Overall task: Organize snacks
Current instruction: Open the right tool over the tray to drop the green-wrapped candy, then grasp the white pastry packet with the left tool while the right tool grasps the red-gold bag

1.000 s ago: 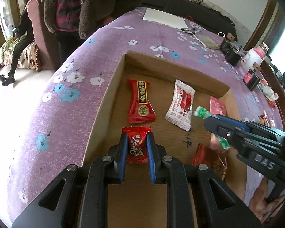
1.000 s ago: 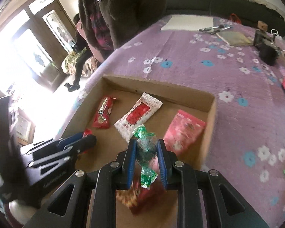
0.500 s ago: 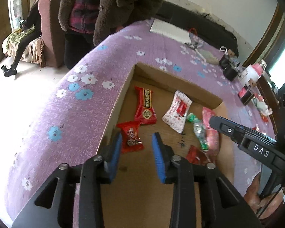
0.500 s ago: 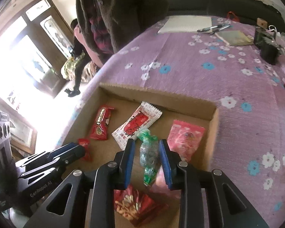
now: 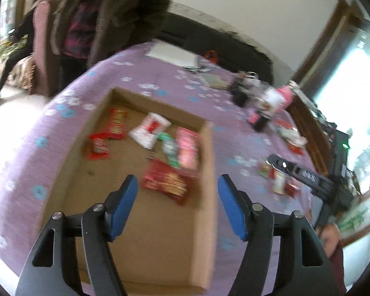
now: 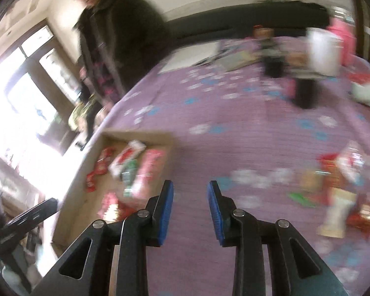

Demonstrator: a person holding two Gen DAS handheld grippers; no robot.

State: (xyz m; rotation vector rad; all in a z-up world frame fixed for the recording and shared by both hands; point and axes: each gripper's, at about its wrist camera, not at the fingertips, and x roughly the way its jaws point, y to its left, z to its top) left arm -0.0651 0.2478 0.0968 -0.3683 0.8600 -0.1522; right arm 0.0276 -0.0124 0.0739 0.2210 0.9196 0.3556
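A shallow cardboard box [image 5: 206,162] lies on the purple flowered tablecloth and holds several wrapped snacks: a small red candy [image 5: 98,146], a green candy [image 5: 169,148], a pink packet [image 5: 187,148] and a red-gold packet [image 5: 166,181]. My left gripper [image 5: 176,199] is open and empty above the box's near right part. My right gripper [image 6: 190,206] is open and empty over the cloth to the right of the box [image 6: 86,162]. A loose pile of snacks [image 6: 340,187] lies on the cloth at the right; it also shows in the left wrist view [image 5: 280,180]. Both views are blurred.
A person in a dark coat [image 5: 111,17] stands at the table's far side. Dark bottles [image 6: 305,91], a white container [image 6: 323,51] and papers [image 5: 172,54] stand at the far end. The right gripper [image 5: 308,177] shows at the right in the left wrist view.
Both grippers let go of their candies in the box, opened wide and pulled back. The right gripper swung right toward the loose pile.
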